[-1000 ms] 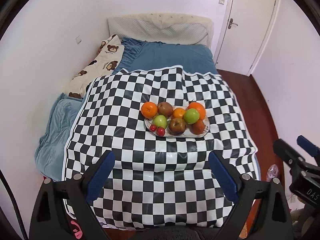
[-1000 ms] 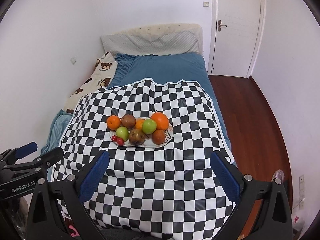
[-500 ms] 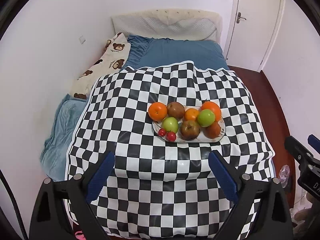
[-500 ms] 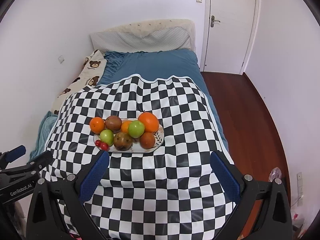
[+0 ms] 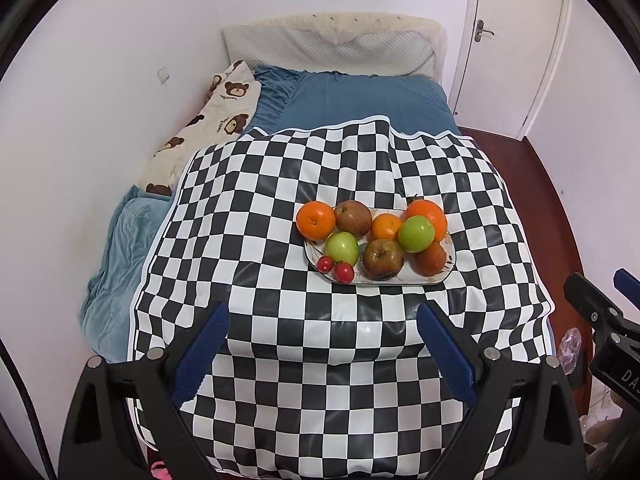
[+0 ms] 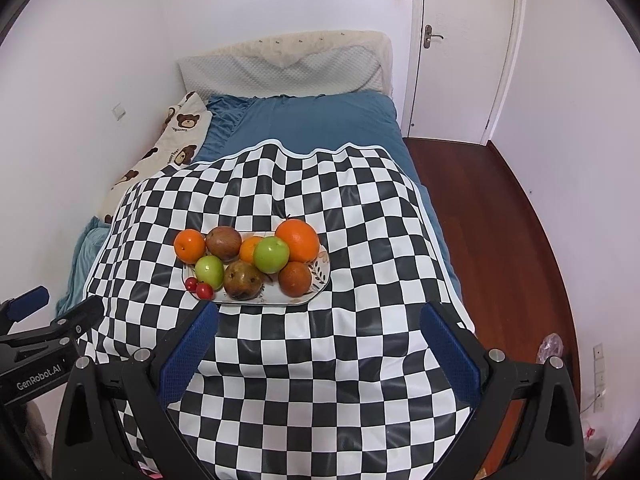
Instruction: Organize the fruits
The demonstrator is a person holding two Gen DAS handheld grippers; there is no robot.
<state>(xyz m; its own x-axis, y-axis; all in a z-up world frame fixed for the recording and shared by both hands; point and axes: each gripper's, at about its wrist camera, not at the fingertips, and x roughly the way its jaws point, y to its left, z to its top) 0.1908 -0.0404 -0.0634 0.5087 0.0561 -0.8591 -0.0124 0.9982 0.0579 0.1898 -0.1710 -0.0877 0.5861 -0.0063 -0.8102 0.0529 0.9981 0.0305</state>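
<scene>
A white oval plate (image 5: 450, 258) (image 6: 322, 270) heaped with fruit sits on a black-and-white checkered cloth (image 5: 280, 320) (image 6: 340, 360) on the bed. It holds oranges (image 5: 315, 221) (image 6: 298, 240), green apples (image 5: 416, 233) (image 6: 272, 254), brown pears (image 5: 383, 259) (image 6: 242, 280) and two small red fruits (image 5: 343, 272) (image 6: 204, 290). My left gripper (image 5: 323, 316) is open and empty, above the cloth short of the plate. My right gripper (image 6: 319, 314) is open and empty, just short of the plate's near rim.
A bear-print pillow (image 5: 200, 128) lies along the left wall. A blue sheet (image 5: 360, 100) and padded headboard (image 5: 332, 46) are beyond the cloth. A white door (image 6: 464, 48) and wood floor (image 6: 488, 220) are to the right.
Both grippers have moved forward toward the plate, which now looks larger and nearer in both views. Both stay open and empty.
</scene>
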